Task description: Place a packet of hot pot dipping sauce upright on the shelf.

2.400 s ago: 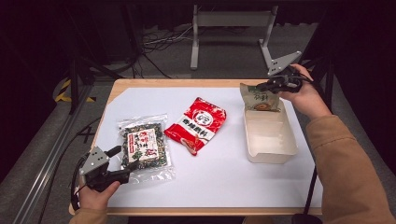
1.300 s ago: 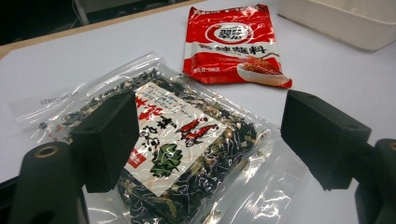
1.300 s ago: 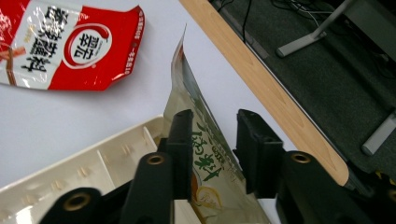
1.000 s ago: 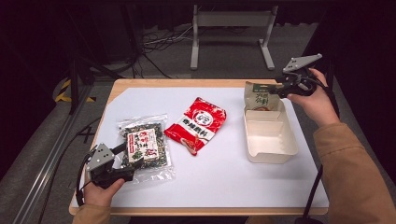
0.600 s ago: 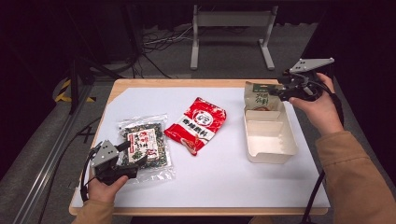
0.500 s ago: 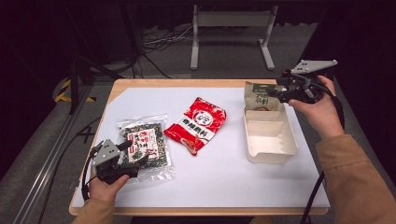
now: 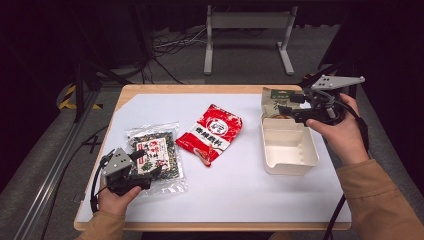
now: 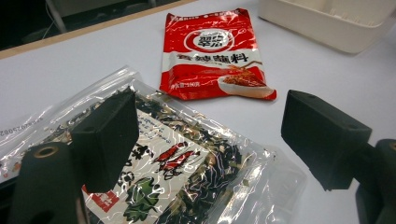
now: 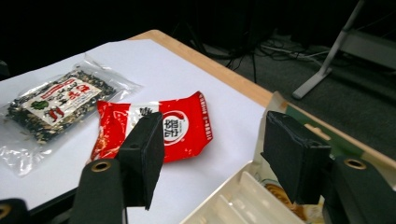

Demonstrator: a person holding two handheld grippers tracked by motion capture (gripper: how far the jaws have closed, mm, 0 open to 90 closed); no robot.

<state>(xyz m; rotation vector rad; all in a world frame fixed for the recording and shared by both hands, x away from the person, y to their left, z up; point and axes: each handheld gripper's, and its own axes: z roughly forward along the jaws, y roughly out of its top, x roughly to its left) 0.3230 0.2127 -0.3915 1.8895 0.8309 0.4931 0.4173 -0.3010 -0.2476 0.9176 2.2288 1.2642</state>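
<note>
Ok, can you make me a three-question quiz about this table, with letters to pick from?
1. Where does the red packet lie?
A. inside the white box
B. on the table between the clear seaweed bag and the white box
C. on the floor

2. How many packets lie flat on the white table top?
A. two
B. five
C. none

3. How do the jaws of the left gripper stand?
A. shut tight on the red packet
B. open, above the clear seaweed bag
C. shut on the white box

Answers:
1 B: in the high view it lies between the clear seaweed bag and the white box.
2 A: the red packet and the clear seaweed bag; the green-and-tan packet stands tipped at the box's far end.
3 B: the left gripper view has a wide gap between the jaws, with the bag under them.
</note>
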